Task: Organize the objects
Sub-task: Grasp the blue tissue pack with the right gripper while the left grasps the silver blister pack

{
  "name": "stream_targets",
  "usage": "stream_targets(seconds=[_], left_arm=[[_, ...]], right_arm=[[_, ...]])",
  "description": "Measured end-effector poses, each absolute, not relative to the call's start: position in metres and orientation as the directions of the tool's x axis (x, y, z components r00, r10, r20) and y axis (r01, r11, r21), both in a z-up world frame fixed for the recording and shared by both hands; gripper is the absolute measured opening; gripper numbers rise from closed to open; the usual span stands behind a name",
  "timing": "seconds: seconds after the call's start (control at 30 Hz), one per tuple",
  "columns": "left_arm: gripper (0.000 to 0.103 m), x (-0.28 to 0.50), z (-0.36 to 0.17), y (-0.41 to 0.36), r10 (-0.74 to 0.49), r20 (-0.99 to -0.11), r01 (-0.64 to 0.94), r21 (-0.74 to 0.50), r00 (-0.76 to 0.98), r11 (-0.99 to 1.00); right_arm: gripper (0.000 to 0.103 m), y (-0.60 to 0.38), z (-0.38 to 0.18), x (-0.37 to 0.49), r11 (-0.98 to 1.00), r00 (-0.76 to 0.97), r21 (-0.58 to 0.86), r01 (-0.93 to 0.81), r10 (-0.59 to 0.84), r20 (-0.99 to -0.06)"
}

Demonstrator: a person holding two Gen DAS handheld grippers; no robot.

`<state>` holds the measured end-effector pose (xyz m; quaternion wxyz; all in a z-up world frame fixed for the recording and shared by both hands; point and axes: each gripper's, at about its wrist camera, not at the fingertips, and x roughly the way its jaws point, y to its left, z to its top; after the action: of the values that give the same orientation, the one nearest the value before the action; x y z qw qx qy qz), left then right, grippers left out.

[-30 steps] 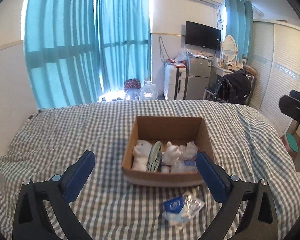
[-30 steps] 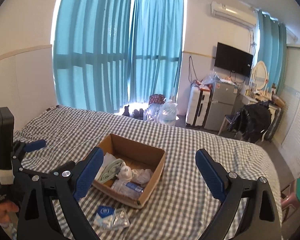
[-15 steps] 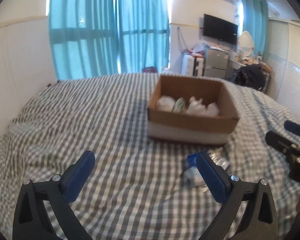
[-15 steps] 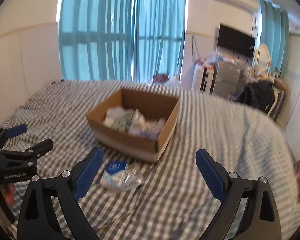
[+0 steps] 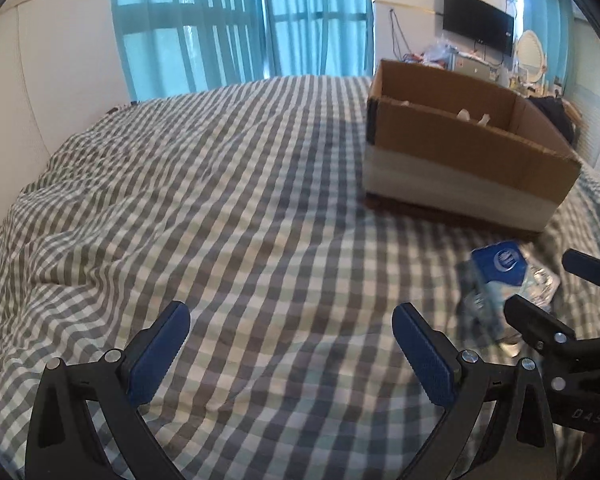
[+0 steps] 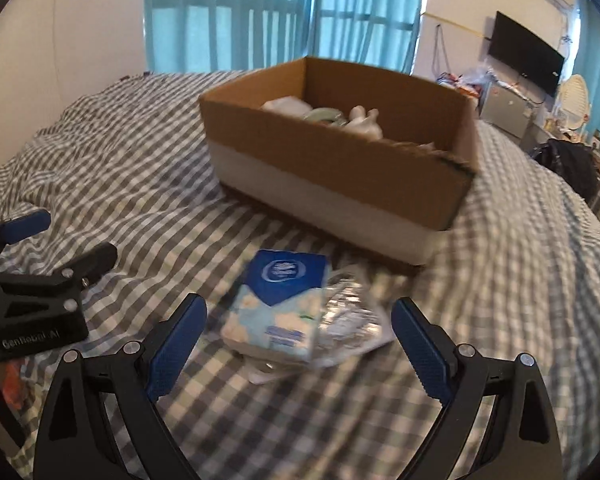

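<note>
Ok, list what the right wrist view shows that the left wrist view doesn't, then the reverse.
Right wrist only: the right tongs open just short of the tissue pack, and items inside the cardboard box, including a green roll.

Left wrist only: the left tongs open over bare checked bedspread; the box's contents are mostly hidden by its wall.

Both: box, pack, bedspread, teal curtains, wall TV, and the other tongs at the edge.

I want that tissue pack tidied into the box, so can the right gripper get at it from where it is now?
Probably yes. The right gripper is open, and the tissue pack lies on the bedspread just ahead between its fingers, nothing covering it. The crinkly clear wrapper beside it might get caught too.
</note>
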<state>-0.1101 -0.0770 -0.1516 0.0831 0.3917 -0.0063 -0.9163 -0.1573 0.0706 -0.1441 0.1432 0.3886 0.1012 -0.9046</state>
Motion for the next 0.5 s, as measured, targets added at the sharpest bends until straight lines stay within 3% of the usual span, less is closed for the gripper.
stream_targets(seconds=[0.07,0.13,0.2,0.23,0.5], left_arm=[[0.103,-0.111,-0.155,-0.078,-0.162,-0.721,0.148,0.083,-0.673,-0.986],[0.103,-0.112,-0.158,-0.079,-0.16,-0.729,0.147,0.082,-0.665,-0.986],[0.103,-0.113,-0.159,-0.077,-0.158,-0.734,0.147,0.08,-0.66,-0.986],[0.103,-0.113,-0.16,-0.076,-0.157,-0.736,0.146,0.079,-0.659,-0.986],[0.103,-0.114,-0.156,-0.039,-0.083,-0.748,0.056,0.061,-0.658,-0.997]], right_arm=[[0.094,0.065,-0.152,-0.162,-0.935,-0.645,-0.075,0.346,-0.179,-0.743],[0.084,0.06,-0.163,-0.168,-0.932,-0.624,-0.08,0.352,-0.17,-0.763],[0.064,0.06,-0.172,-0.169,-0.93,-0.606,-0.096,0.354,-0.15,-0.781],[0.06,0.062,-0.172,-0.167,-0.93,-0.614,-0.113,0.351,-0.137,-0.778],[0.057,0.113,-0.134,-0.142,-0.954,-0.66,-0.068,0.291,-0.149,-0.736]])
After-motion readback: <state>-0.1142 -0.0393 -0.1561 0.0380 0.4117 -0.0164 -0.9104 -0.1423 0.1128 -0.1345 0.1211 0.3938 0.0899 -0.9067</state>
